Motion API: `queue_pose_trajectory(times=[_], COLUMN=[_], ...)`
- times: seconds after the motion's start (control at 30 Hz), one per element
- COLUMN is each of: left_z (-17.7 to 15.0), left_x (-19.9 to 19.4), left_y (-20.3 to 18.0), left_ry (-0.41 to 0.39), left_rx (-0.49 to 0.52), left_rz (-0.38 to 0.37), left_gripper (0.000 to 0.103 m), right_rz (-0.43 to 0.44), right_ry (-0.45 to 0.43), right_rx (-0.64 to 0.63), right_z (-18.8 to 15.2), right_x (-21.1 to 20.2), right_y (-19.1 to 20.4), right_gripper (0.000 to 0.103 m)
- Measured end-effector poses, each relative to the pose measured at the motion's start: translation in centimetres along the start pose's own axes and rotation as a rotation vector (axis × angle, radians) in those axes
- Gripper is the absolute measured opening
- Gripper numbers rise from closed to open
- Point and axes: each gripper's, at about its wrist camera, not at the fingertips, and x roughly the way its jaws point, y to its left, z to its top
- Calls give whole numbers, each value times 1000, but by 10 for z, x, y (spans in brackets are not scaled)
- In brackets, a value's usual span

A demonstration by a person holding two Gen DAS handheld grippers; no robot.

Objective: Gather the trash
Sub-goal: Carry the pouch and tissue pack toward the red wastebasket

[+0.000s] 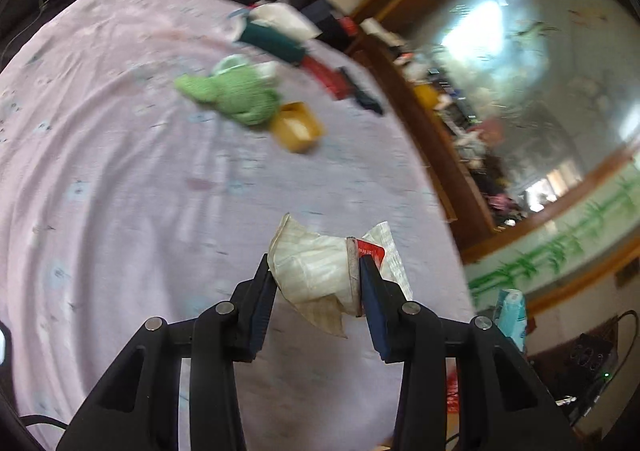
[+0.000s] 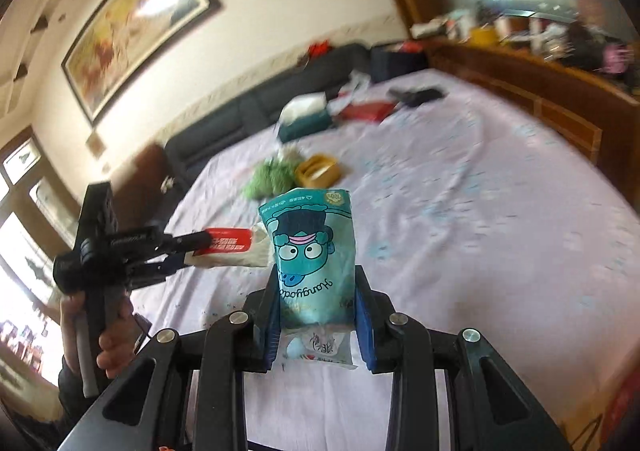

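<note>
My left gripper (image 1: pixel 314 263) is shut on a crumpled white wrapper with a red label (image 1: pixel 308 275), held above the lilac bed sheet (image 1: pixel 120 171). The right wrist view shows that same left gripper (image 2: pixel 192 247) from the side, in a person's hand (image 2: pixel 112 347), with the wrapper (image 2: pixel 236 251) sticking out of it. My right gripper (image 2: pixel 318 271) is shut on a teal snack packet with a cartoon face (image 2: pixel 312 235), upright between the blue pads. An edge of the teal packet (image 1: pixel 512 311) shows at the right of the left wrist view.
On the bed lie a green knitted cloth (image 1: pixel 236 95), a yellow box (image 1: pixel 298 127), a dark green tissue box (image 1: pixel 272 39) and red packets (image 1: pixel 324 75). A wooden shelf with clutter (image 1: pixel 420 123) runs along the bed's right side. A dark sofa (image 2: pixel 280 95) stands behind.
</note>
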Motion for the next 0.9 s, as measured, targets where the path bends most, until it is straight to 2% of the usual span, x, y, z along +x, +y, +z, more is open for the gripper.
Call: queue_pose_trajectory(times=[0.2, 0.43, 0.57, 0.67, 0.77, 0.9], left_z=[-15, -35, -54, -71, -91, -113], left_x=[-21, -13, -11, -7, 6, 10], left_y=[-77, -181, -232, -256, -277, -296], left_ry=[-35, 40, 93, 134, 209, 263], left_rx=[115, 259, 335, 381, 429, 472], left_rz=[-122, -346, -454, -492, -525, -551], left_gripper=[39, 39, 39, 39, 39, 39], right_rz=[-107, -278, -379, -434, -489, -547], right_ry=[-151, -347, -423, -473, -515, -545], right_rx=[42, 125, 180, 225, 243, 284], right_z=[-6, -12, -19, -25, -34, -48], right_x=[-80, -198, -246, -278, -306, -331], right_y=[-1, -10, -20, -26, -26, -33], right_gripper=[33, 33, 33, 33, 34, 34])
